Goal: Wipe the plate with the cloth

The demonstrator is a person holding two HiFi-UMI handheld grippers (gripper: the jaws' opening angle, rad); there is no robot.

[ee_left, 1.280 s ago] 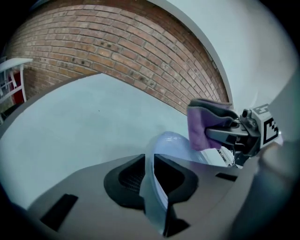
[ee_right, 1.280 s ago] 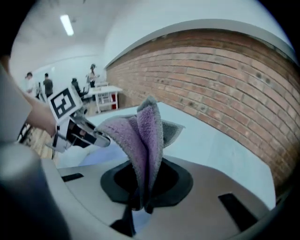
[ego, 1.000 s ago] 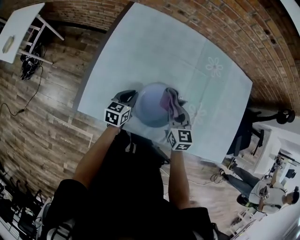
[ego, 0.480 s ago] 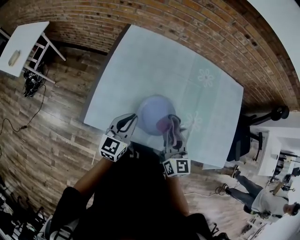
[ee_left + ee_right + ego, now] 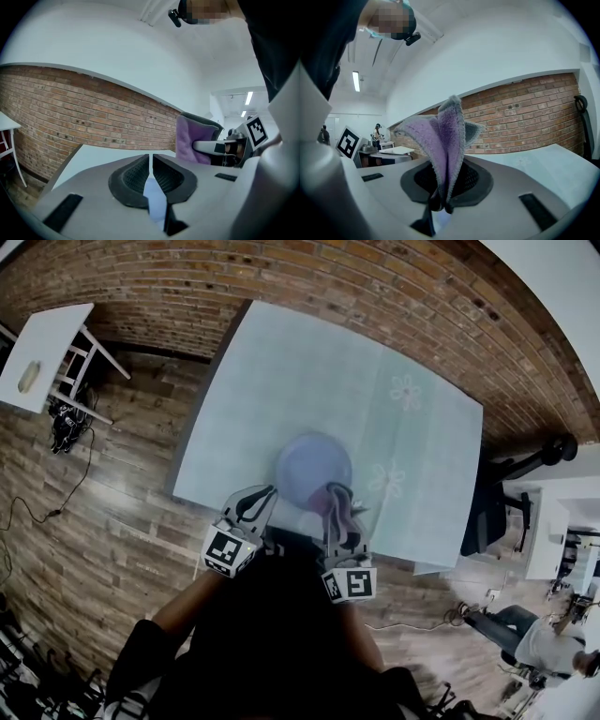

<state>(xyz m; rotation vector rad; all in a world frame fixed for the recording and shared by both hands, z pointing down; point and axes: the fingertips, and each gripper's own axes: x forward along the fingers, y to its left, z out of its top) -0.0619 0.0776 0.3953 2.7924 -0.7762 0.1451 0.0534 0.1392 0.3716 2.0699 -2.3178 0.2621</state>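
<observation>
A pale lavender-blue plate (image 5: 307, 463) sits on the light blue table (image 5: 281, 371) near its front edge. My right gripper (image 5: 339, 509) hangs over the plate's near right rim, shut on a purple cloth (image 5: 336, 497). In the right gripper view the cloth (image 5: 446, 136) stands up folded out of the shut jaws (image 5: 446, 174). My left gripper (image 5: 263, 493) is shut with nothing between its pads, just off the plate's near left side. The left gripper view shows the jaws (image 5: 151, 161) pressed together, with the cloth (image 5: 190, 140) and the right gripper (image 5: 219, 148) beyond.
A brick wall (image 5: 394, 296) runs behind the table and wood flooring (image 5: 103, 502) lies to the left. A small white table (image 5: 42, 329) stands at the far left, with cables below it. A dark chair (image 5: 495, 507) stands at the right, and a person (image 5: 534, 643) is farther off.
Both grippers have risen and drawn back toward me, off the plate. The cloth left the plate's face with the right gripper. The plate stays on the table.
</observation>
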